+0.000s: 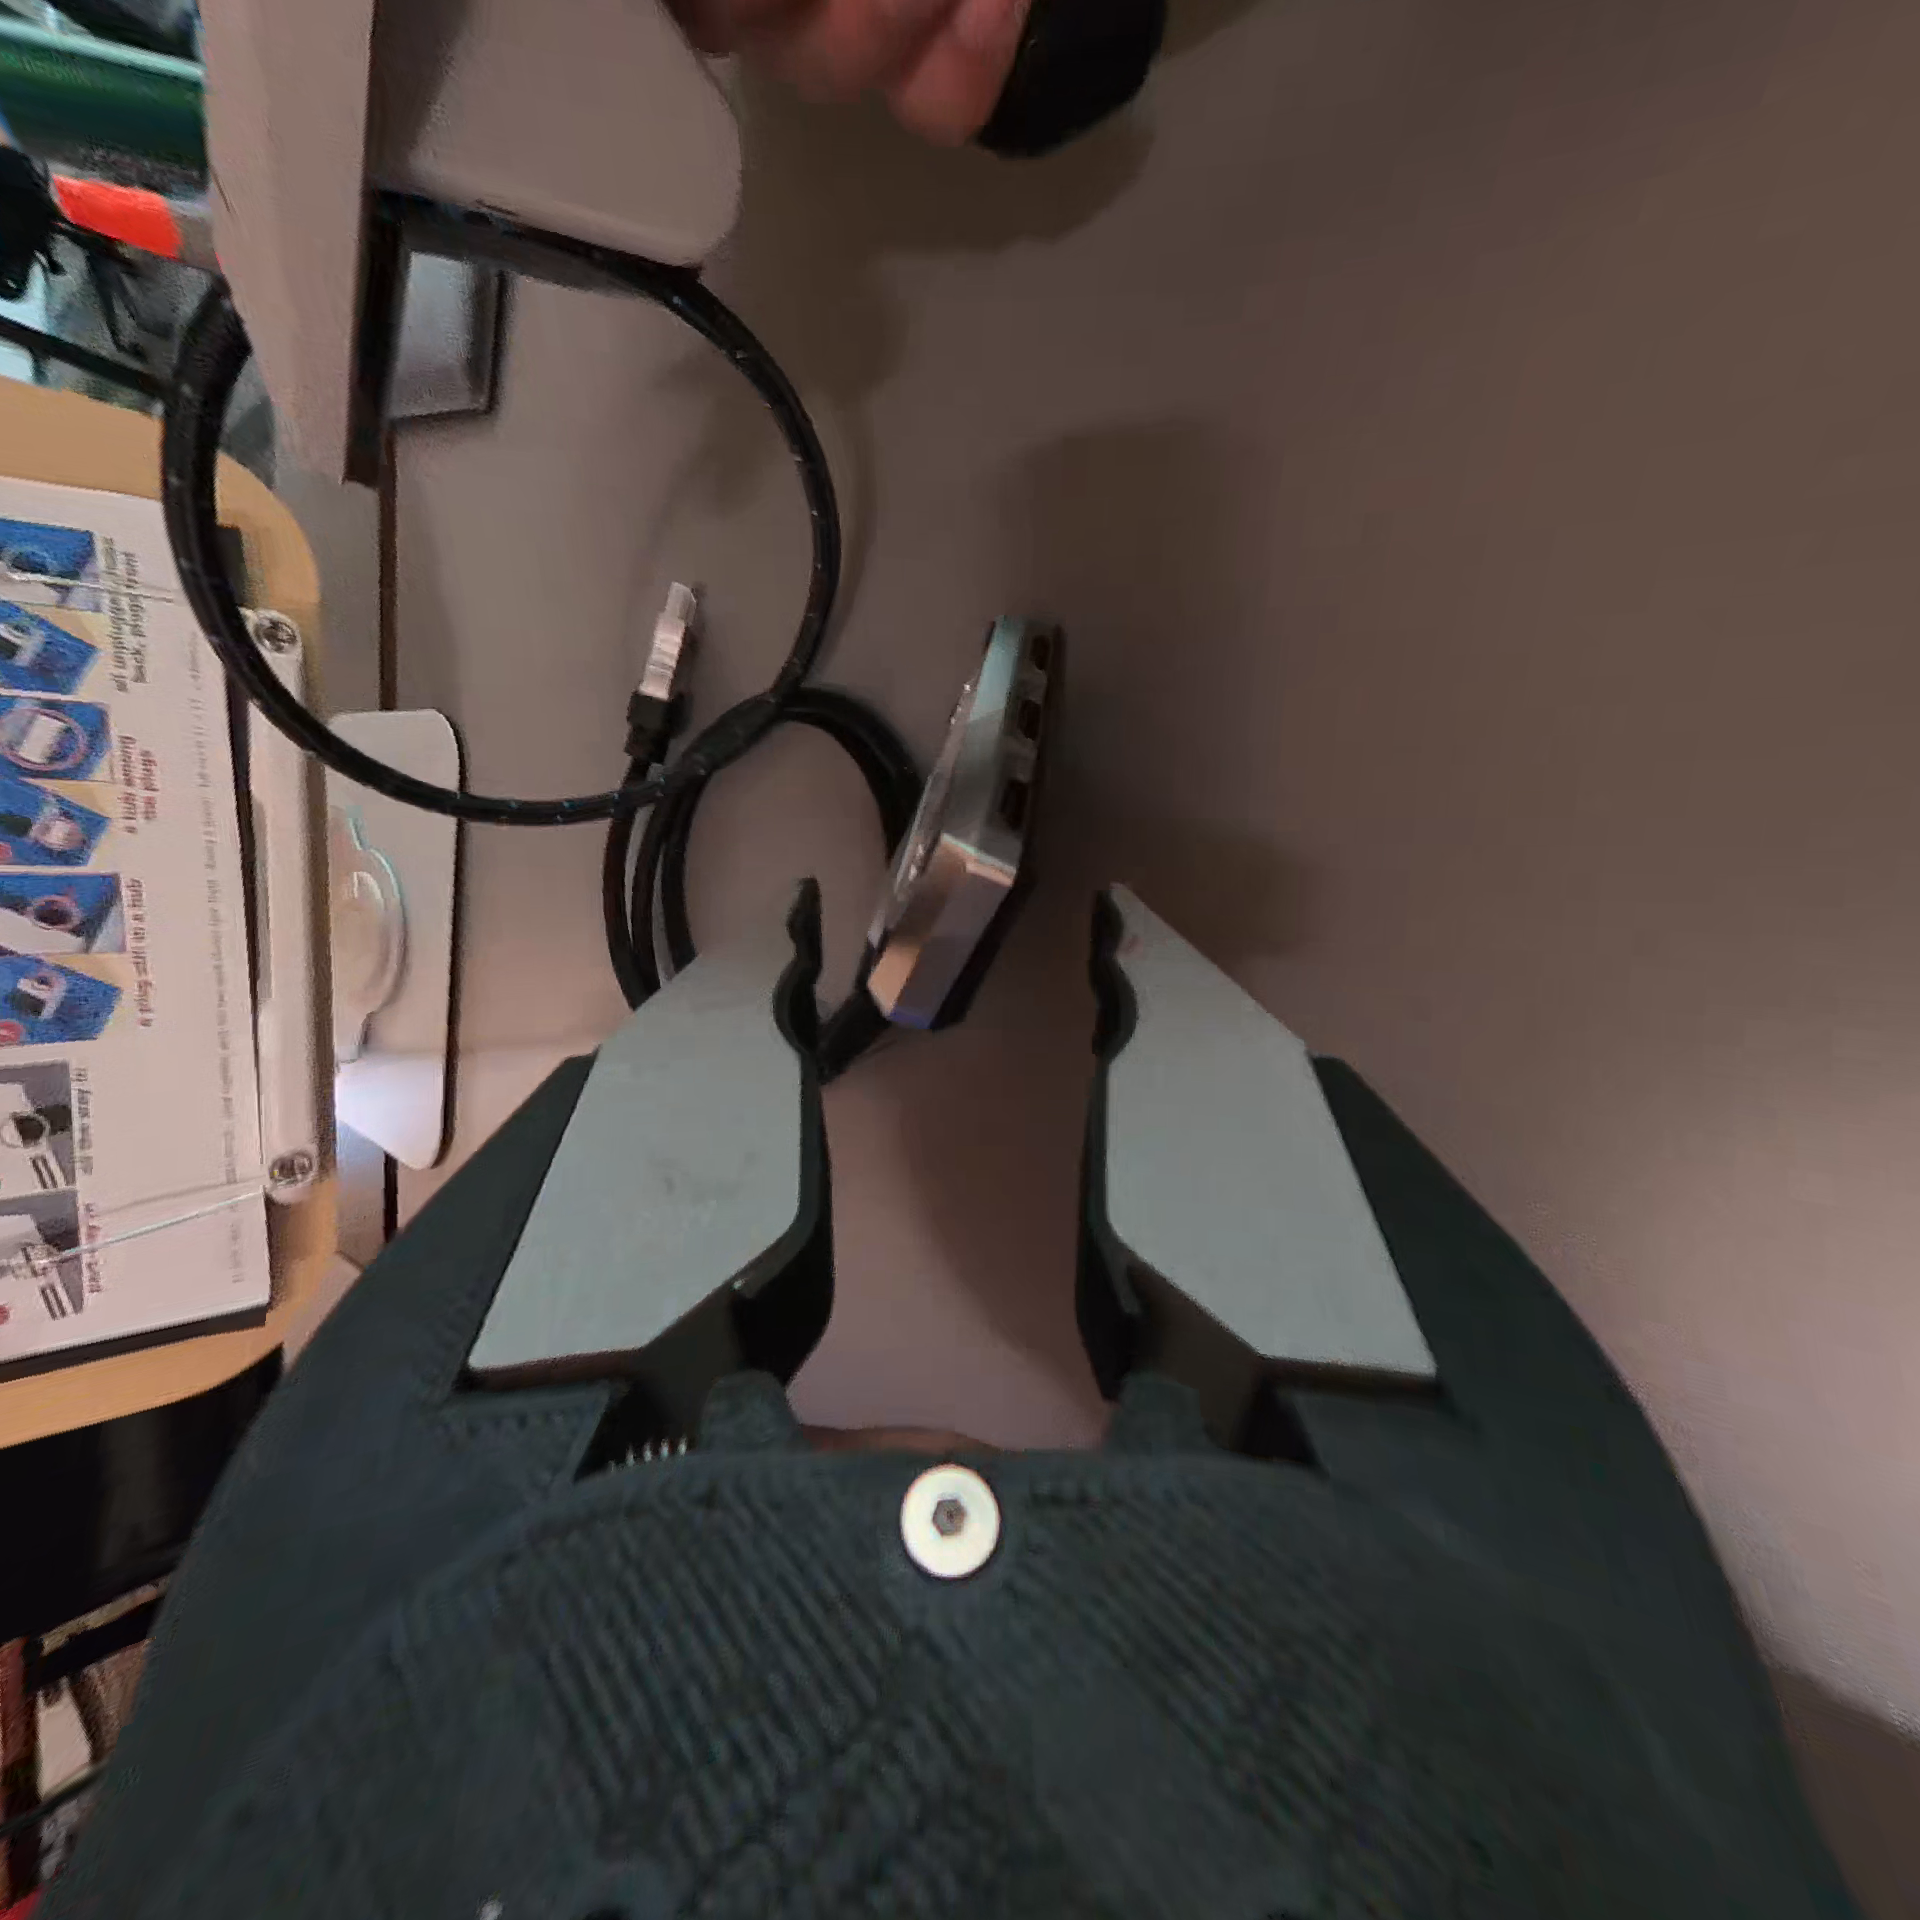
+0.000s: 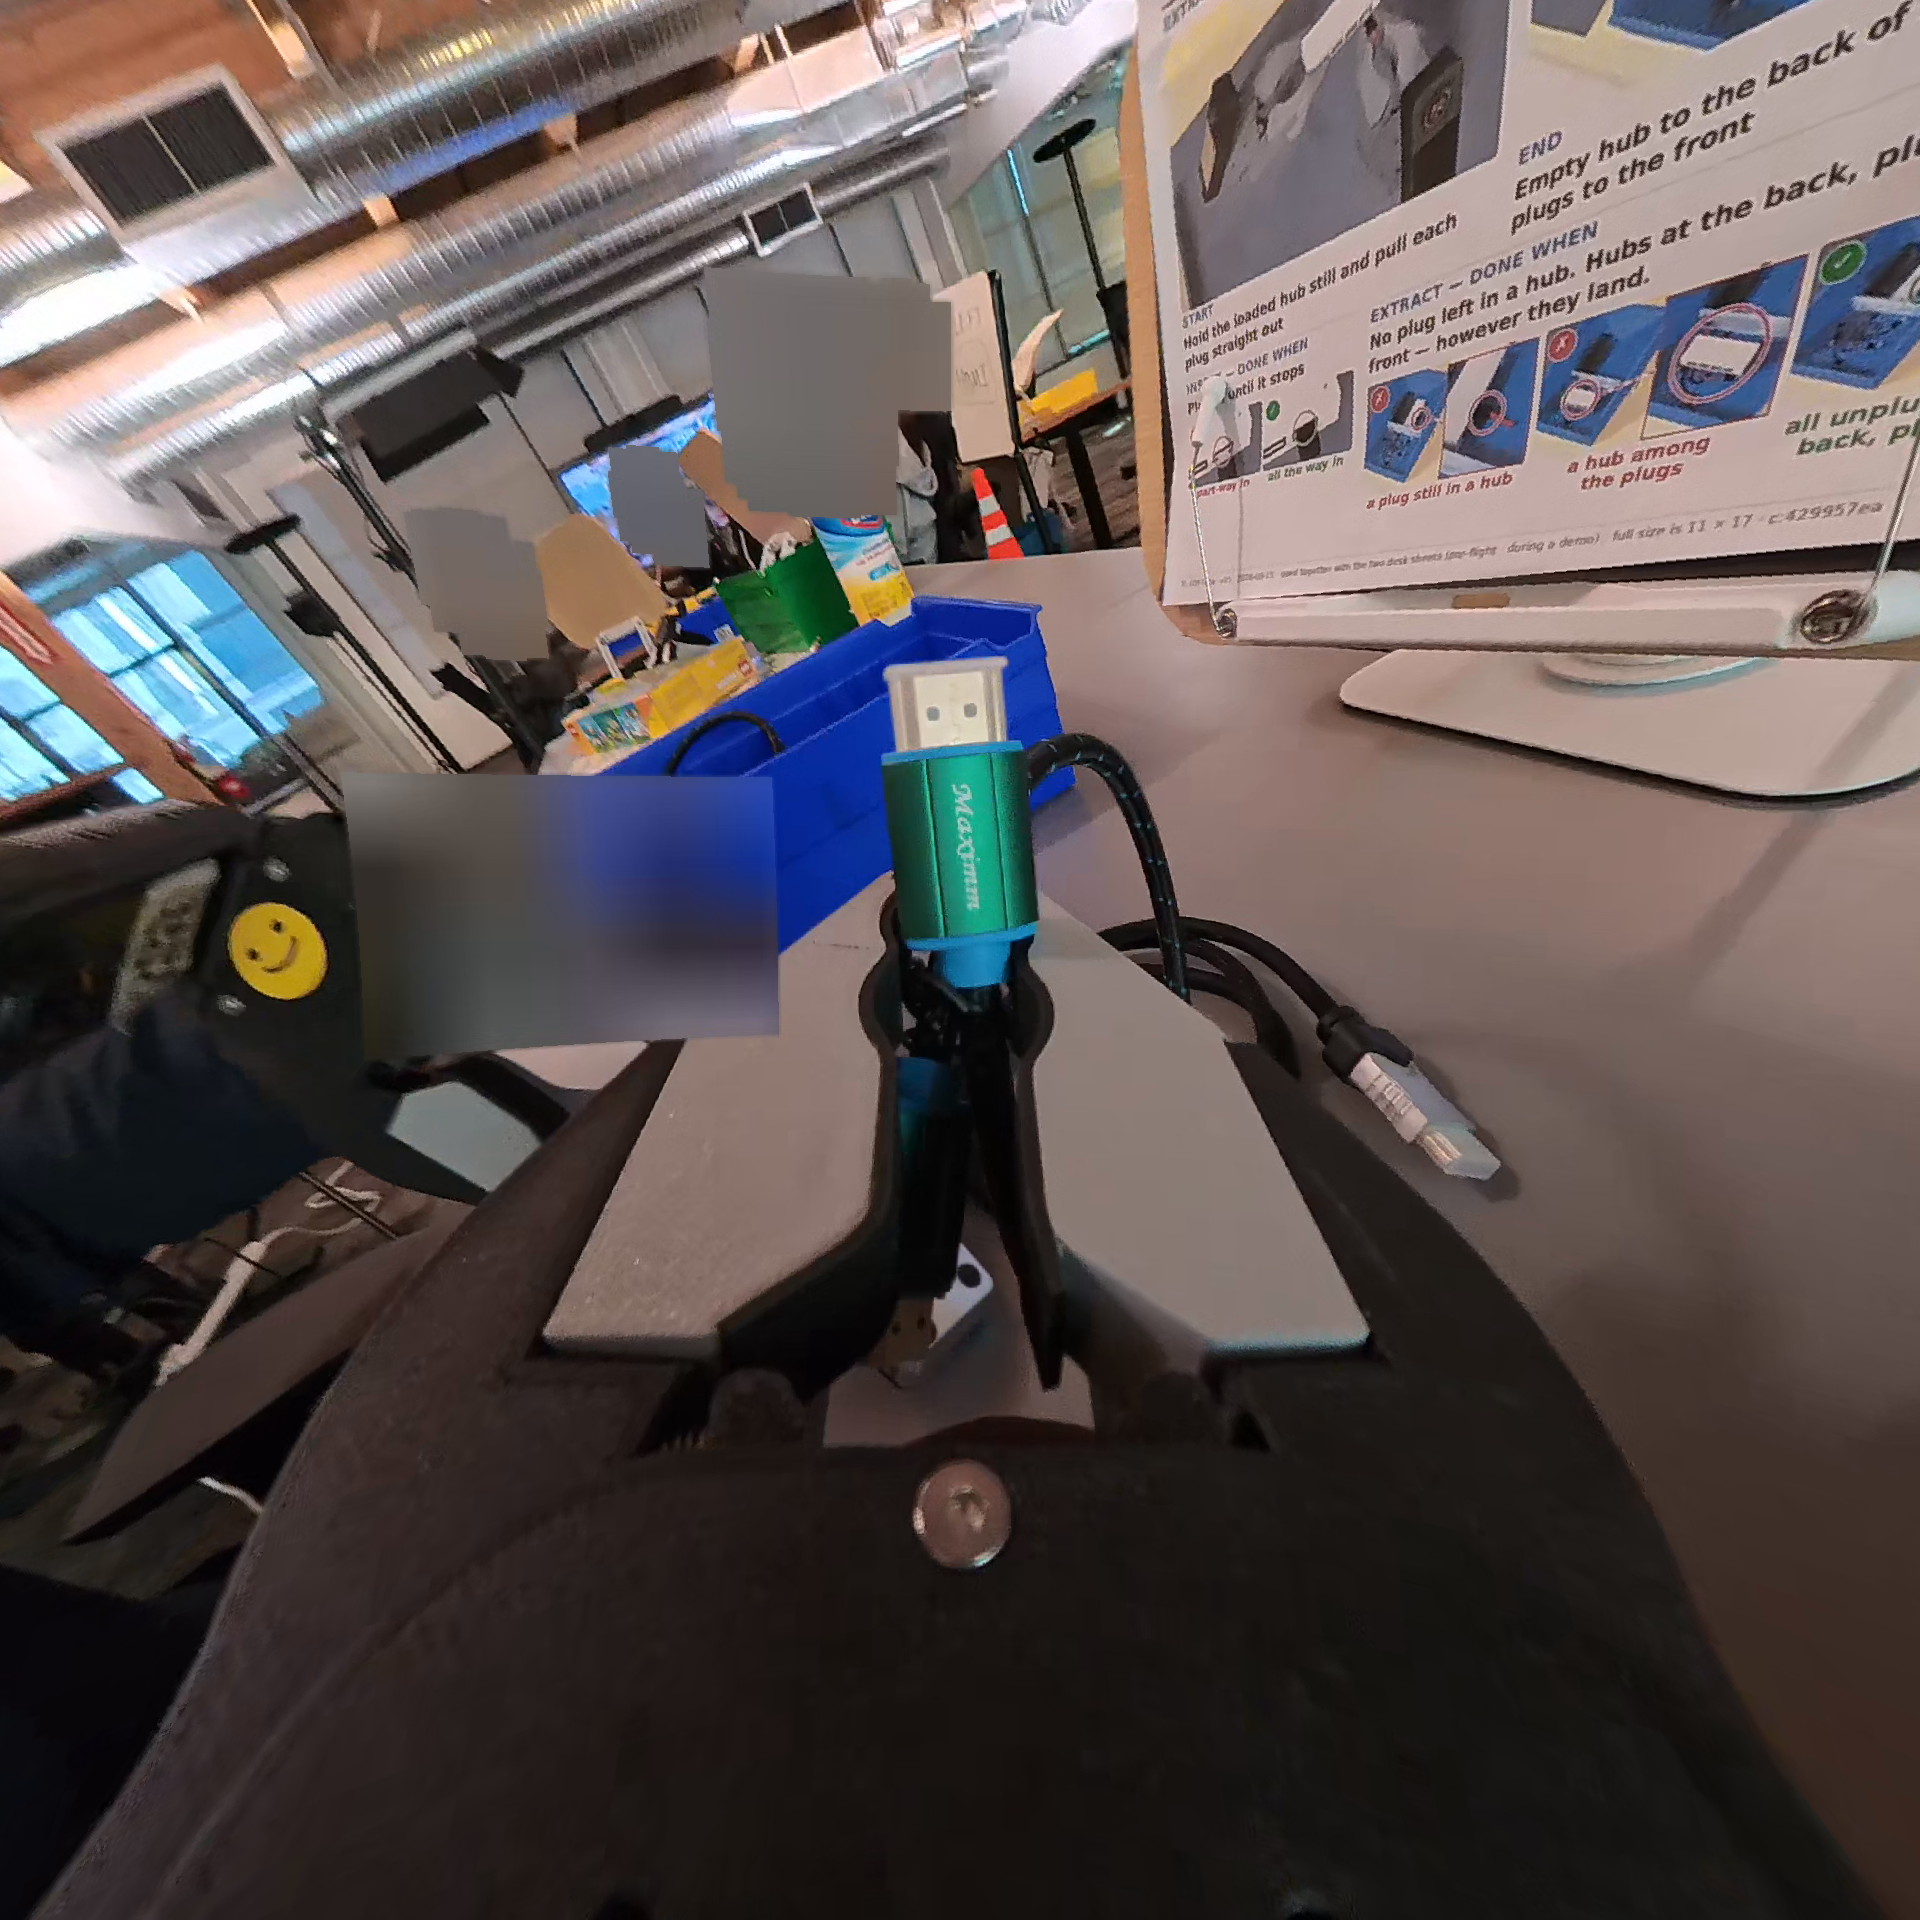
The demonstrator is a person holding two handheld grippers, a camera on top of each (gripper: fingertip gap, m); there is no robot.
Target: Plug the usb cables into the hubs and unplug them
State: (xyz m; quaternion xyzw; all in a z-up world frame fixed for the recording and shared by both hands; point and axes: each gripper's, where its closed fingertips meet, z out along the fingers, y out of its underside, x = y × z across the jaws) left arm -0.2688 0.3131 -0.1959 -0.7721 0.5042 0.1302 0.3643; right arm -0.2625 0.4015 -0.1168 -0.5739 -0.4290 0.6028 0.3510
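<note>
Grey tabletop (image 2: 1558, 1039) under exposed ceiling ducts (image 2: 416, 156); we see an instruction sheet (image 2: 1507, 312) beside us. Our right gripper (image 2: 961, 956) clamps a lettered green plug (image 2: 961, 842); our left gripper (image 1: 951, 935) gapes near a grey hub (image 1: 961, 831).

Left claw spread, right claw clamped

The left claw (image 1: 951, 940) has its two grey-faced fingers (image 1: 675, 1153) held wide apart, nothing gripped between them. The right claw (image 2: 961, 935) has its fingers (image 2: 727, 1184) drawn close, pinching a plug at the tips.
</note>
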